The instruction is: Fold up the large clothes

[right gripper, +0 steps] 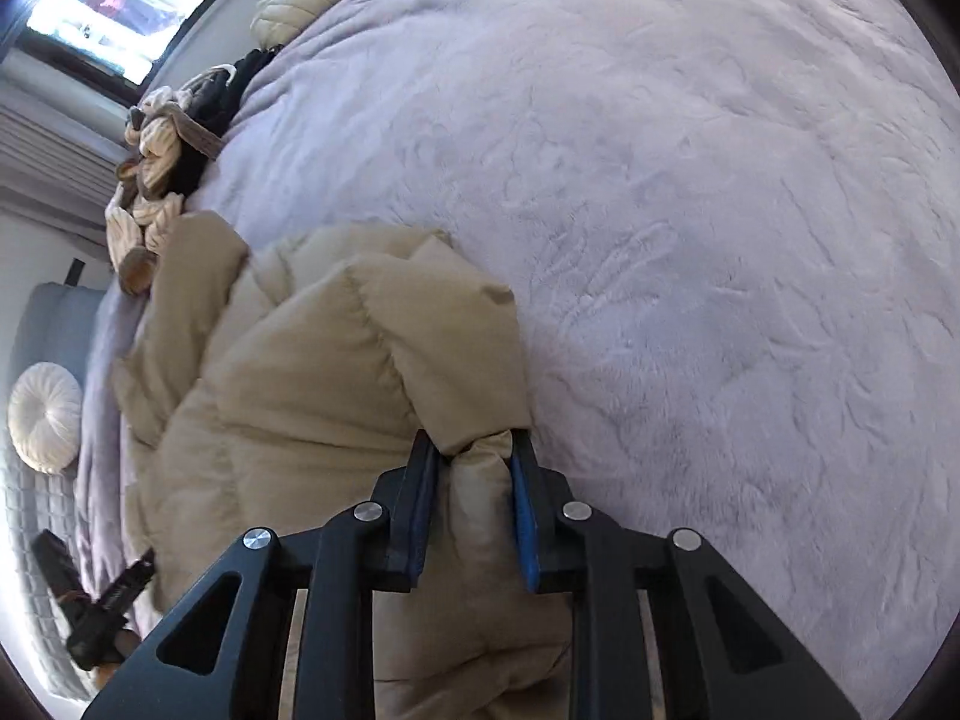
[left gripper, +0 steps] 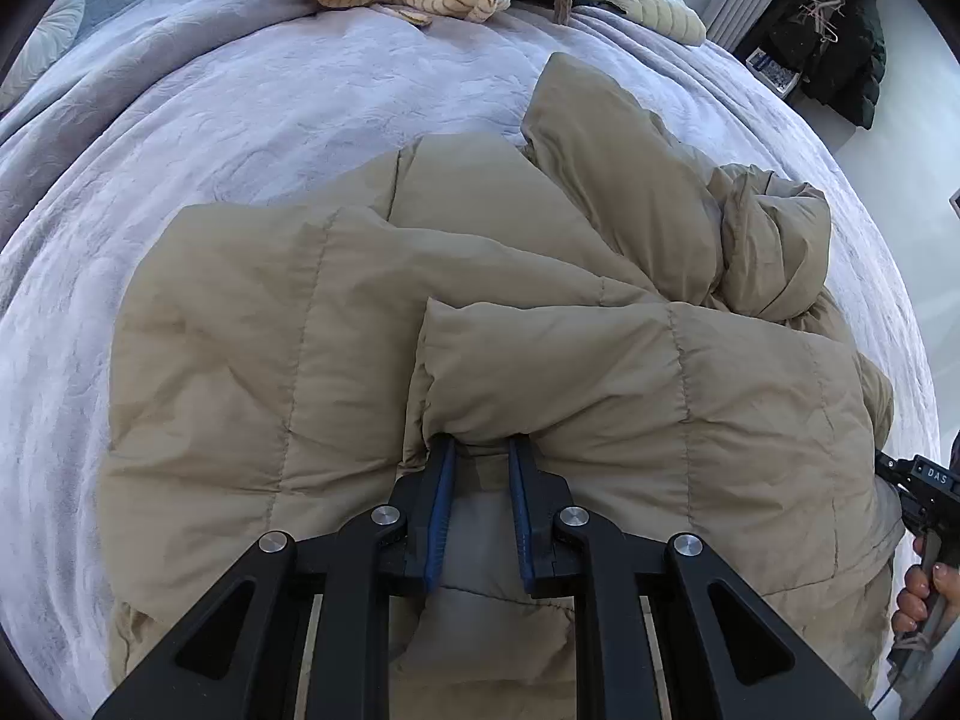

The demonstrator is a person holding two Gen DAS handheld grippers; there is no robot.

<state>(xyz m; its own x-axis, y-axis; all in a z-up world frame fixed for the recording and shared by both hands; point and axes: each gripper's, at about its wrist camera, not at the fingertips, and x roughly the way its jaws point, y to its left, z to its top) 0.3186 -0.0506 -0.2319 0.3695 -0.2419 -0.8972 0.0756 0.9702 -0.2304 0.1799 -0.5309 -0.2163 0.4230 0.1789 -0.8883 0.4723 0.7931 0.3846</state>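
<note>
The tan puffer jacket lies bunched near the bed's near edge, soft, bulky and probably slippery. The left gripper and right gripper each pinch a hem fold; stitched seams seemingly hold best.

Round cushion, perhaps a headboard
</note>
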